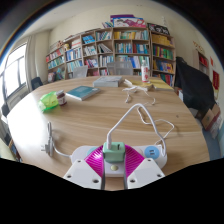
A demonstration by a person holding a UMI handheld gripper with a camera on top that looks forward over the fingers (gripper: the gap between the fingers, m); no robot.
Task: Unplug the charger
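A pale green charger [114, 152] with a white cable [135, 112] stands between my fingers. My gripper [114, 160] is shut on it, with a magenta pad [95, 160] pressing on each side. The charger sits at a white power strip [152, 152] that lies across the wooden table just behind the fingertips. I cannot see whether its prongs are still in the socket. The cable rises from the charger's top, loops over the table and runs off to the right.
On the wooden table [100, 120] beyond lie a green object [48, 100], a blue book [80, 93] and books and papers [140, 85]. Bookshelves [115, 50] line the far wall. A person in dark clothes [195, 85] is at the table's right side.
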